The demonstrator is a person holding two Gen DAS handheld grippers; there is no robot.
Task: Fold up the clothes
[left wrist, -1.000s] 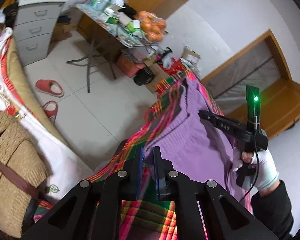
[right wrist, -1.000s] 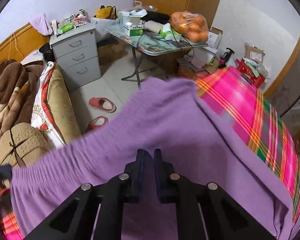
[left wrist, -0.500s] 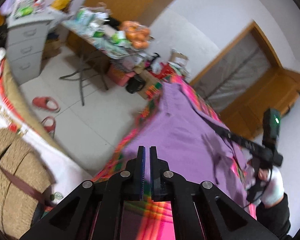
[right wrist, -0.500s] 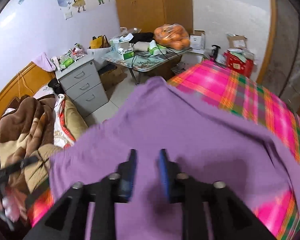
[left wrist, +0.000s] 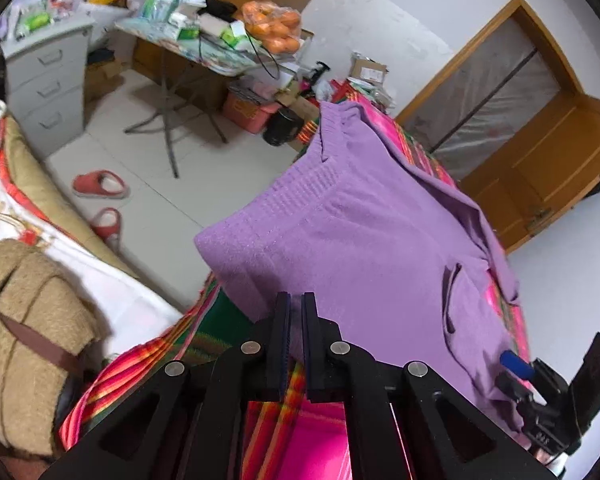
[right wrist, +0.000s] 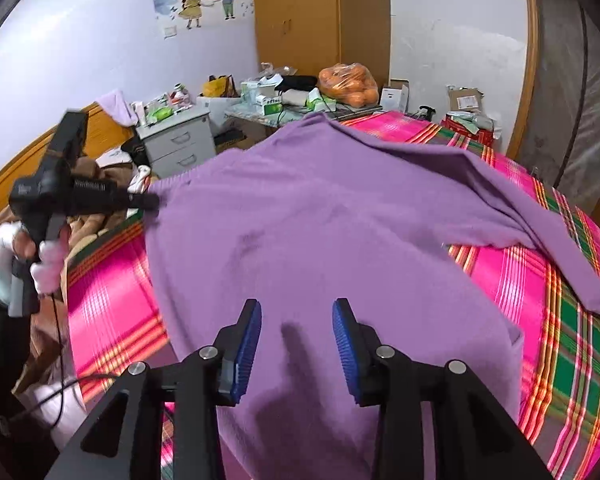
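While the plaid cloth (right wrist: 540,344) in pink, green and orange covers the table from edge to edge, a purple sweater (right wrist: 332,240) lies spread across most of it, its ribbed hem (left wrist: 316,184) running along the table edge that faces the tiled floor (left wrist: 172,200). One sleeve (right wrist: 540,224) stretches out over the plaid toward the far side corner. Across the floor stand a grey drawer cabinet (left wrist: 48,76) and a cluttered folding table (left wrist: 204,48) with a bag of oranges (left wrist: 276,28) on it; two red slippers (left wrist: 100,184) sit beside a bed.

At the sweater's near hem corner, the left gripper (left wrist: 296,300) has its jaws pressed together, pinching purple fabric between the pads. Over the middle of the garment, the right gripper (right wrist: 296,320) has its jaws spreading apart, blue pads clear of the cloth and nothing pinched between them. A gloved hand (right wrist: 24,256) grips the left tool's handle.
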